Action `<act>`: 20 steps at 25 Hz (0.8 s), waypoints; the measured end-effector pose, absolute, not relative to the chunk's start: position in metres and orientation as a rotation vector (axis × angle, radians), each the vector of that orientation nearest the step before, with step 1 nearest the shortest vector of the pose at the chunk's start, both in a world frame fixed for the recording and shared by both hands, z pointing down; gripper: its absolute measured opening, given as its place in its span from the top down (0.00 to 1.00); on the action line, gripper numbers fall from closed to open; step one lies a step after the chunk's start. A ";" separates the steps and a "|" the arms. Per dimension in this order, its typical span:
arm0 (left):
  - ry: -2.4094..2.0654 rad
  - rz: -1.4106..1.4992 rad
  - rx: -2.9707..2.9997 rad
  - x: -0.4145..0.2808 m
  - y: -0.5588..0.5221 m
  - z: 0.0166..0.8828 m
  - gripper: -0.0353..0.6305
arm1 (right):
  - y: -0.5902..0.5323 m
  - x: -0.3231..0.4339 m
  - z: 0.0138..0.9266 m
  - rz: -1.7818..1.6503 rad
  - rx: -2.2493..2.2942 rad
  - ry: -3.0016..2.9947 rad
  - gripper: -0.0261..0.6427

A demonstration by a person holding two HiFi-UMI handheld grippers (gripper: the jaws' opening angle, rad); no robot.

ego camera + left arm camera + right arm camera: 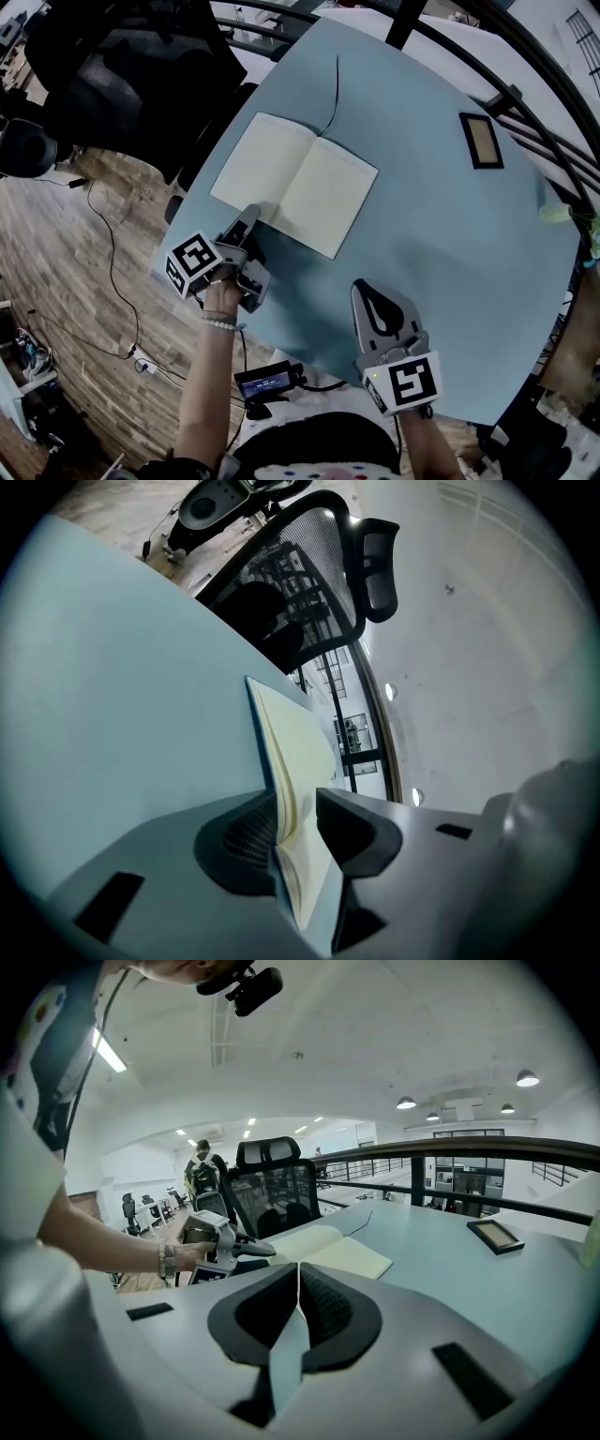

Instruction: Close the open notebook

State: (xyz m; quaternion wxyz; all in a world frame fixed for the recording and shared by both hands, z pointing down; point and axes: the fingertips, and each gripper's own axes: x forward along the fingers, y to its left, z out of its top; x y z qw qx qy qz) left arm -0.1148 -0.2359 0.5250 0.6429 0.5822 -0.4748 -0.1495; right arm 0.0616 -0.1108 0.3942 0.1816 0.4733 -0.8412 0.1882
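On the pale blue table (441, 244) the notebook (295, 183) is lying open and flat, its two cream pages facing up and its spine running away from the person. The left gripper (251, 214) is reaching onto the near edge of the left-hand half. In the left gripper view that half is standing between the jaws: they are sitting narrow around it, one ribbed dark pad (246, 841) lying against the blue cover and the other jaw closing up against the stack of pages. The right gripper (364, 286) is resting at the table's near edge, well apart from the notebook, to its right and closer to the person. Its jaws are pressing together with nothing between them.

The table top is looking smooth and matte, with a rounded outline. The pages are blank and slightly bowed near the fold. A thin black ribbon (336, 94) is trailing from the top of the spine across the table. Both grippers are showing grey plastic bodies, and each is carrying a white cube with black square markers. A small rectangular dark frame (481, 141) is lying flat far to the right. A black mesh chair (122, 75) is standing beside the table on a wooden plank floor (66, 234).

Counting: one notebook, two grippers, one frame, one chair.
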 end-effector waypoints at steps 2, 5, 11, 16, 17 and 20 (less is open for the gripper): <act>-1.085 -0.337 1.341 -0.116 -0.234 0.526 0.77 | -0.110 0.062 0.395 0.534 1.334 -2.373 0.91; -1.095 -0.326 1.355 -0.117 -0.234 0.527 0.84 | -0.110 0.063 0.397 0.538 1.332 -2.371 0.91; -1.114 -0.310 1.418 -0.118 -0.234 0.522 0.88 | -0.109 0.064 0.399 0.548 1.328 -2.370 0.91; -1.161 -0.251 1.523 -0.116 -0.235 0.515 0.89 | -0.108 0.066 0.400 0.547 1.329 -2.372 0.91; -1.171 -0.244 1.541 -0.116 -0.235 0.513 0.89 | -0.107 0.066 0.400 0.546 1.329 -2.372 0.91; -1.203 -0.227 1.588 -0.115 -0.236 0.509 0.89 | -0.106 0.066 0.400 0.535 1.328 -2.370 0.91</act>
